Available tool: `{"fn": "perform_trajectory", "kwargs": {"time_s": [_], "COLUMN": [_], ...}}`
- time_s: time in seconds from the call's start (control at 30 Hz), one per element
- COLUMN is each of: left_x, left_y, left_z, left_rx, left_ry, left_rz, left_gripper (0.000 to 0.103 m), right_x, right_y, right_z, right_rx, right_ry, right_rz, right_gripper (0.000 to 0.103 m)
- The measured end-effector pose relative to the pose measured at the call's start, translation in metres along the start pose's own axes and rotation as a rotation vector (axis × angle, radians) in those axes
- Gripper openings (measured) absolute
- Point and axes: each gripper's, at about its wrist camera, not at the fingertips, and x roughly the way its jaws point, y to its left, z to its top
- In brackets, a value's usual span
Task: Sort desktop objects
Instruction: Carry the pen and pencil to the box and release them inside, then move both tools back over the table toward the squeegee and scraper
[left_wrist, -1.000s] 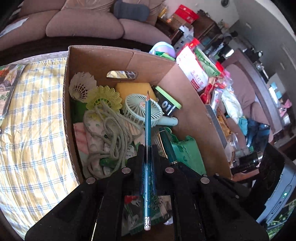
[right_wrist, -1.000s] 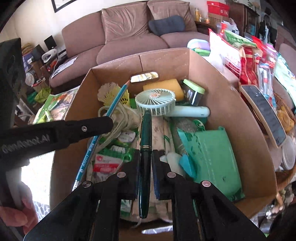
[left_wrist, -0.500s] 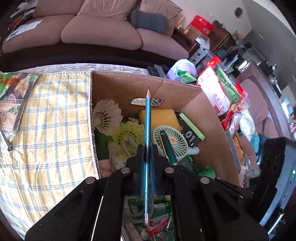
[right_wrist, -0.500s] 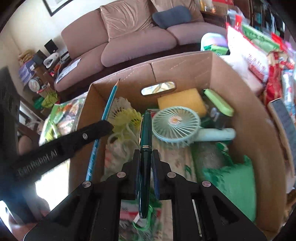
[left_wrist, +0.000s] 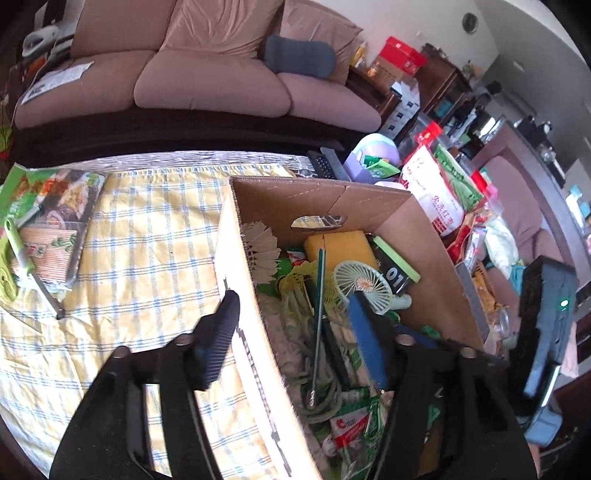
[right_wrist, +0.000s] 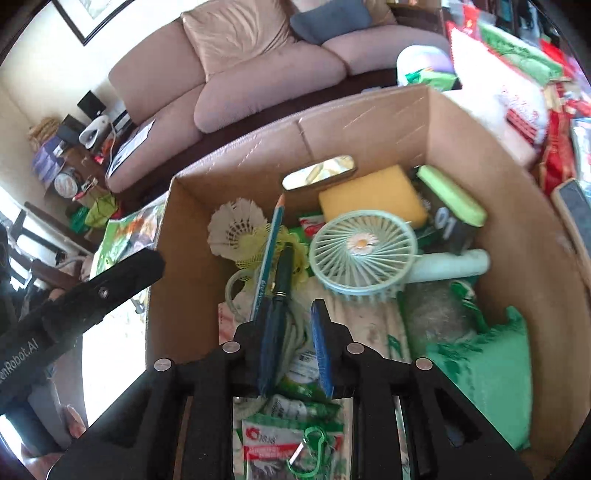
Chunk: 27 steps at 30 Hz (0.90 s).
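Observation:
A cardboard box (left_wrist: 332, 195) (right_wrist: 369, 122) holds a mint fan (right_wrist: 364, 254), a yellow sponge (right_wrist: 373, 199), shuttlecocks, cord and packets. A teal pencil (left_wrist: 318, 295) (right_wrist: 267, 254) lies loose in the box on the cord. A dark green pen (right_wrist: 282, 273) (left_wrist: 334, 354) lies beside it. My left gripper (left_wrist: 291, 325) is open wide, its jaws astride the box's left wall. My right gripper (right_wrist: 291, 317) is open above the box; the pen lies against its left finger.
A yellow checked cloth (left_wrist: 129, 258) covers the table left of the box, with a green packet and a peeler (left_wrist: 22, 254) at its far left. Snack bags (left_wrist: 443, 192) crowd the right. A sofa (left_wrist: 207, 74) stands behind.
Both grippers have opened. The pencil and the pen have dropped from the jaws into the box. The left gripper has pulled back and leftward over the box wall.

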Motion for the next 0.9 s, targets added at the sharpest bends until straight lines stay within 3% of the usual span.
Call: {"fn": "perform_trajectory", "kwargs": {"time_s": [0.07,0.2,0.3,0.37,0.4,0.5,0.6,0.67,0.9], "left_x": [-0.009,-0.029,-0.047,-0.058,-0.065,-0.082,-0.099,-0.109,-0.150], "left_y": [0.001,-0.001,-0.002,-0.002,-0.001,0.002,0.008,0.013,0.039], "left_z": [-0.003,-0.012,-0.018,-0.021,-0.023,-0.027,-0.031,-0.035,-0.048], "left_rx": [0.016,0.038,0.049,0.053,0.053,0.058,0.075,0.094,0.141], "left_ry": [0.004,0.008,0.003,0.000,-0.002,-0.010,-0.023,-0.031,-0.069], "left_rz": [0.002,0.001,0.001,0.006,0.006,0.023,0.055,0.081,0.164], "left_gripper": [0.067,0.071,0.078,0.080,0.083,0.088,0.094,0.103,0.103], "right_x": [-0.012,-0.033,-0.044,-0.050,-0.053,-0.063,-0.070,-0.074,-0.092], "right_y": [0.006,0.021,0.031,0.036,0.038,0.047,0.056,0.064,0.092], "right_z": [-0.004,-0.014,-0.022,-0.028,-0.030,-0.038,-0.045,-0.050,-0.061], "right_rx": [-0.024,-0.064,-0.074,-0.065,-0.057,-0.051,-0.058,-0.072,-0.096], "right_ry": [-0.012,-0.036,-0.045,-0.046,-0.049,-0.064,-0.068,-0.074,-0.104], "right_rz": [-0.028,-0.049,-0.059,-0.060,-0.063,-0.077,-0.083,-0.098,-0.141], "right_gripper": [0.031,0.056,0.062,0.072,0.085,0.103,0.103,0.103,0.103]}}
